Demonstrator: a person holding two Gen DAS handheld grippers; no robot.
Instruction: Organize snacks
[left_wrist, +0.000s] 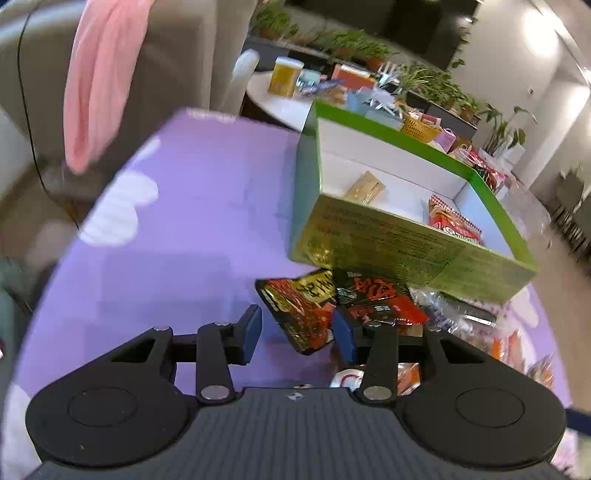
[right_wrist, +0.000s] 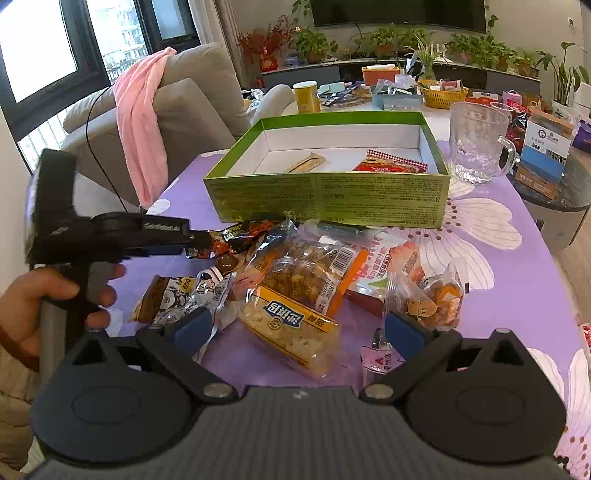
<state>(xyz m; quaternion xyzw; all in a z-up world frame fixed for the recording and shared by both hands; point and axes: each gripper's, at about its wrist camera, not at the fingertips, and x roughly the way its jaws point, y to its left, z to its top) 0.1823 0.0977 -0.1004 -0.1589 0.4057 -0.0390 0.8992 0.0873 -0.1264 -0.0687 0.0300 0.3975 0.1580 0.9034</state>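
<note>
A green box (right_wrist: 325, 197) with a white inside stands on the purple table and holds a tan stick packet (right_wrist: 306, 162) and a red packet (right_wrist: 391, 164); it also shows in the left wrist view (left_wrist: 406, 247). Several snack packets lie in a pile in front of it. My left gripper (left_wrist: 297, 332) is open, its pads either side of a red-black-yellow packet (left_wrist: 303, 314). In the right wrist view the left gripper (right_wrist: 199, 238) reaches into the pile's left end. My right gripper (right_wrist: 299, 328) is open wide above a yellow rice-cracker packet (right_wrist: 291, 328).
A glass mug (right_wrist: 478, 142) stands right of the box. A grey sofa with a pink cloth (right_wrist: 138, 125) is at the left. A cluttered white table with a yellow jar (right_wrist: 306, 96) and a yellow basket (right_wrist: 443, 96) lies behind.
</note>
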